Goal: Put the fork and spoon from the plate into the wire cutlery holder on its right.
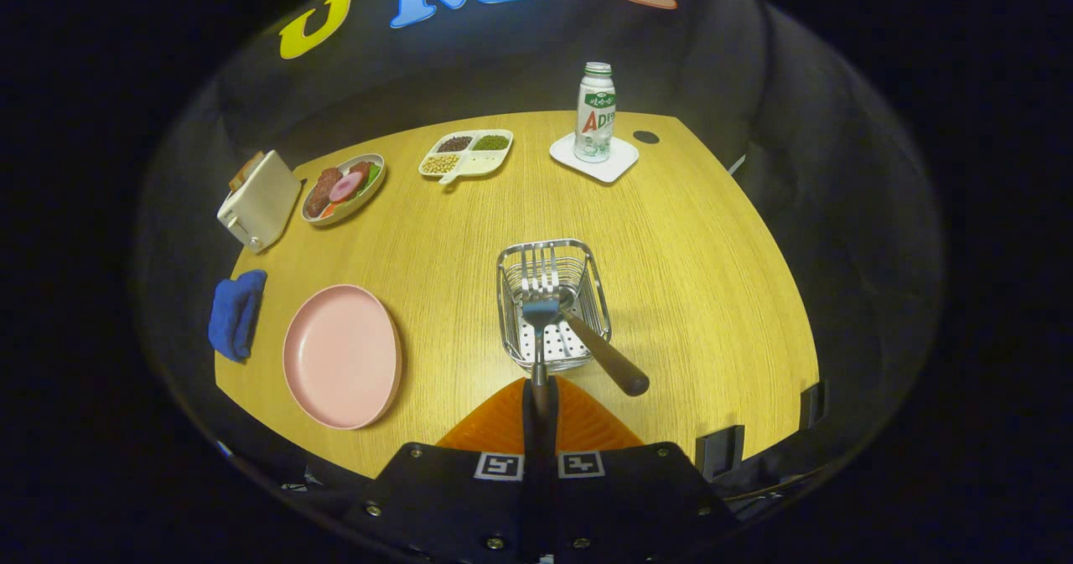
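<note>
Above the wire cutlery holder (pixel 553 308), near the middle of the wooden tabletop (pixel 687 237): fork (pixel 540 296) pinched by its thin handle between the two fingers of the tool (pixel 539 405), which are pressed close together on it, tines pointing away toward the basket's far rim. Held over the basket rather than resting in it, as far as can be judged; cannot tell whether the tines touch the wire.

Leaning inside the holder: a utensil with a brown wooden handle (pixel 608 354) jutting out over the near right rim, head mostly hidden behind the fork, so most likely the spoon.

Left of the holder and apart from it: pink plate (pixel 339 354), bare, with no cutlery on it.

Judged progress: late stage. Spoon apparently in place, plate cleared, fork at the holder but gripped. Left to do: lower the fork into the basket and let go.

Farther back: bottle (pixel 596 111) on a white coaster (pixel 620 166).
</note>
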